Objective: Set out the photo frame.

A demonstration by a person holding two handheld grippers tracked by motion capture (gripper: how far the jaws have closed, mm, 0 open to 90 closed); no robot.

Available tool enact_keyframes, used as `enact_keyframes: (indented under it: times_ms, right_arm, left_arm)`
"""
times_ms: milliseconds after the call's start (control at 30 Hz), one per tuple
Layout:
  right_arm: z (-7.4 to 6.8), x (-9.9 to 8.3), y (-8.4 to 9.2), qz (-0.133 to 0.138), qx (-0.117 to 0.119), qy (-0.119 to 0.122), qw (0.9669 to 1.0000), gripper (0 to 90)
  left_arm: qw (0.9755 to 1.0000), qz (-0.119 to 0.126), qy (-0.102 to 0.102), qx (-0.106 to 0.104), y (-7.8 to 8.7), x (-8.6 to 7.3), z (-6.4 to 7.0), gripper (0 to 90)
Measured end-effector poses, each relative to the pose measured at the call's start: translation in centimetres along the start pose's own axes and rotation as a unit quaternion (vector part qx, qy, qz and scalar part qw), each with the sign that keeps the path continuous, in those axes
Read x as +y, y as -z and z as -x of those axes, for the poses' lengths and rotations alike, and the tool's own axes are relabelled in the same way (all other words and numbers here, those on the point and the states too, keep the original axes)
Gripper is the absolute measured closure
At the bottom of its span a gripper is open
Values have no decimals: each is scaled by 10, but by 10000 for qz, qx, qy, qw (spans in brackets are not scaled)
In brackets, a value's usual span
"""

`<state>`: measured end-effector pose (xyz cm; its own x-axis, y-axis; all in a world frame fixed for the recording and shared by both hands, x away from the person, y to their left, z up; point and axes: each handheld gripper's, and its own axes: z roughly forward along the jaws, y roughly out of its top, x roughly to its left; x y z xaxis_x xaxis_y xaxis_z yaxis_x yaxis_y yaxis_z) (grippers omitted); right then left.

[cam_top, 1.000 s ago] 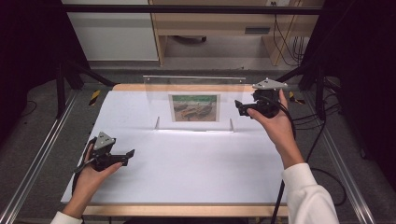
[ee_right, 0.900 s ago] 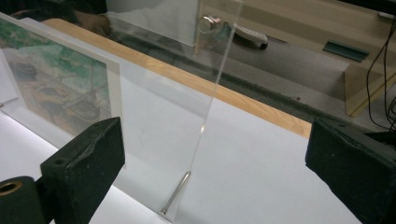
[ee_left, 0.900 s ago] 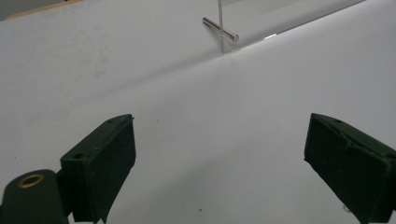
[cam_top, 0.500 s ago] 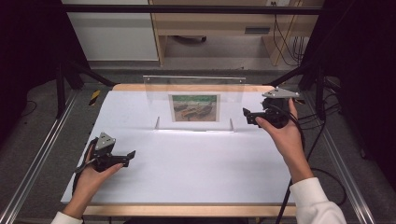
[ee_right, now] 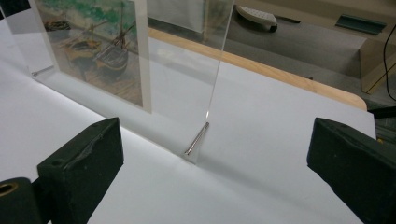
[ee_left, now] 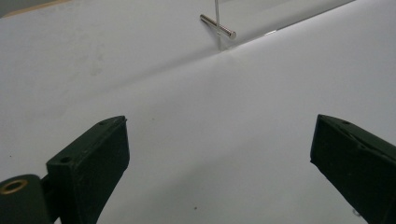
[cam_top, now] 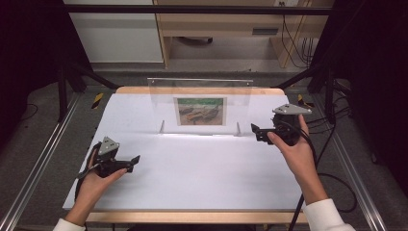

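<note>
- We see a clear acrylic frame [cam_top: 199, 107] standing upright at the far middle of the white tabletop [cam_top: 202, 173], with a painted boat picture [cam_top: 200, 111] inside it.
- Our left tool [cam_top: 136, 159] sits low at the near left, jaws spread wide and empty, well apart from the frame.
- Our right tool [cam_top: 253, 131] hangs just right of the frame's right edge, jaws spread, holding nothing.
- A metal pin [ee_right: 196, 138] props the frame's right foot.

An upright clear frame [cam_top: 200, 107] alone blocks the table's [cam_top: 202, 168] far middle.
</note>
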<state>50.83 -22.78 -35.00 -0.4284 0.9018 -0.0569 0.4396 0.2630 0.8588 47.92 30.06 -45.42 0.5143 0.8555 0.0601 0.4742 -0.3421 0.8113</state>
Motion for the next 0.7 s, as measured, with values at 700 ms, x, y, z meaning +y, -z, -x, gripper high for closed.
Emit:
enact_keyframes:
  times_ms: [700]
  right_arm:
    - [-8,-42,13,-317,82,-41,9995,43]
  left_arm:
    - [10000,-12,-20,-2,0,0,1,44]
